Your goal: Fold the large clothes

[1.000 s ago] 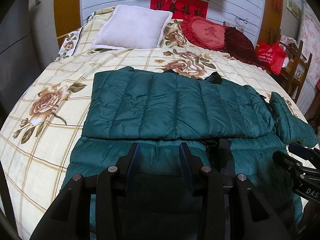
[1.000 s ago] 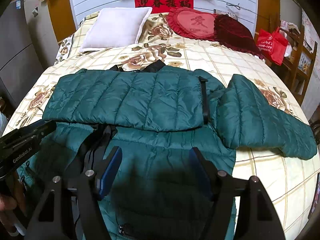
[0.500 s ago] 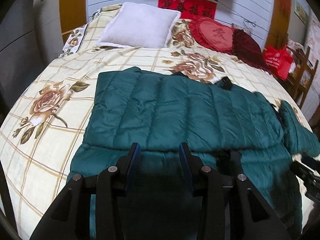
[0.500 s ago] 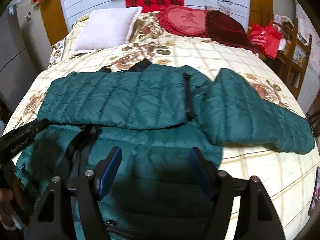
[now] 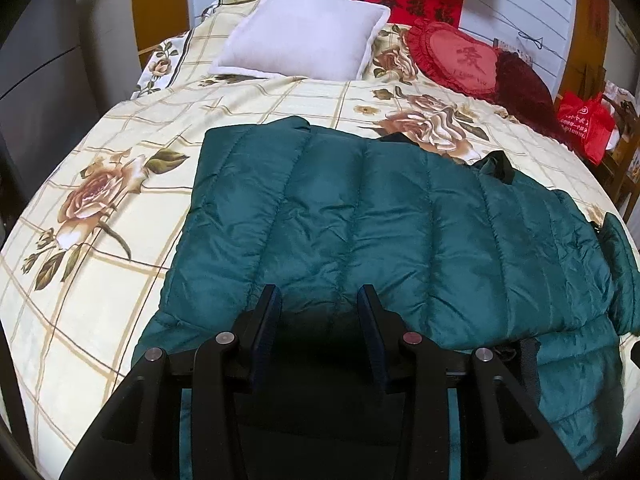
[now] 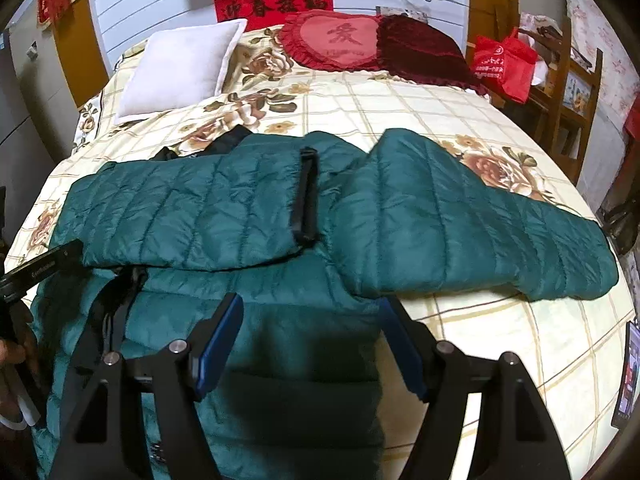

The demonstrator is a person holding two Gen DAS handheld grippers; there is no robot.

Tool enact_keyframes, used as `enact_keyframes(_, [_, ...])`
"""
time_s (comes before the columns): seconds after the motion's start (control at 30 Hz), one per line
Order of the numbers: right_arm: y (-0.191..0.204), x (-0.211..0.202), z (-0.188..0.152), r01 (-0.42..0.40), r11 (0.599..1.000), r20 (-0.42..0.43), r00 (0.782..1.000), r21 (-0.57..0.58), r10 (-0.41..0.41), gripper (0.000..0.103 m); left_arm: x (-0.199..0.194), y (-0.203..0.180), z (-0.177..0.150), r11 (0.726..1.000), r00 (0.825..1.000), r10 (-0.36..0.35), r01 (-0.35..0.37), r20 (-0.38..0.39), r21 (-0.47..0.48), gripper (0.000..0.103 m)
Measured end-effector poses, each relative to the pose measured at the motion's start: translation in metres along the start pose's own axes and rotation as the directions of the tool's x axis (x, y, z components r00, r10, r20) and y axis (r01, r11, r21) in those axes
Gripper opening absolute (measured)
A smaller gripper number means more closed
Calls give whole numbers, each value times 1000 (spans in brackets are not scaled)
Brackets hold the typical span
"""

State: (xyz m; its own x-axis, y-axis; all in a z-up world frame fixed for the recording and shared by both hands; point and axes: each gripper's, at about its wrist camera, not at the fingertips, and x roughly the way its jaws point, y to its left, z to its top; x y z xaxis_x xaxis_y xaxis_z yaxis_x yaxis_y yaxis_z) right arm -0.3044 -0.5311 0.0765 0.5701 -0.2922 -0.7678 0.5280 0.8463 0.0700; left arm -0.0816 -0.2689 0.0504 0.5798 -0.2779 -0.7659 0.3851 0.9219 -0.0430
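The green puffer jacket (image 6: 248, 216) lies flat across the floral bedspread (image 5: 100, 208), one sleeve folded over its body, the other sleeve (image 6: 472, 224) stretched out sideways; above it the left gripper (image 5: 318, 300) and right gripper (image 6: 310, 308) hover, both jaws spread, pinching nothing.

Both views look forward and steeply down from close above the bed (image 5: 120, 184), each past its own jaws. Ahead of both pairs lies the same green jacket (image 5: 360, 216), with the white pillow (image 6: 180, 68) and red cushions (image 6: 340, 42) beyond.
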Motion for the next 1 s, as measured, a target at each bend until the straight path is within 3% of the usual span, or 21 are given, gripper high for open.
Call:
enact_keyframes(0.57, [-54,-27,-13,53,998,15,998,45,-53,78,-60,-33,-26,991,992,-125,122,36,57,52])
enact_keyframes(0.8, [-112,-25,-17,110,983,2,994,150,-112,78,-70,-53,-37,983,987,-160,157,20,92,52])
enact_keyframes(1.0, [-188,-26,-2,228,935,9,971,270,-239,79,-73,-55,-39,980,984,-175,172,17,95,52])
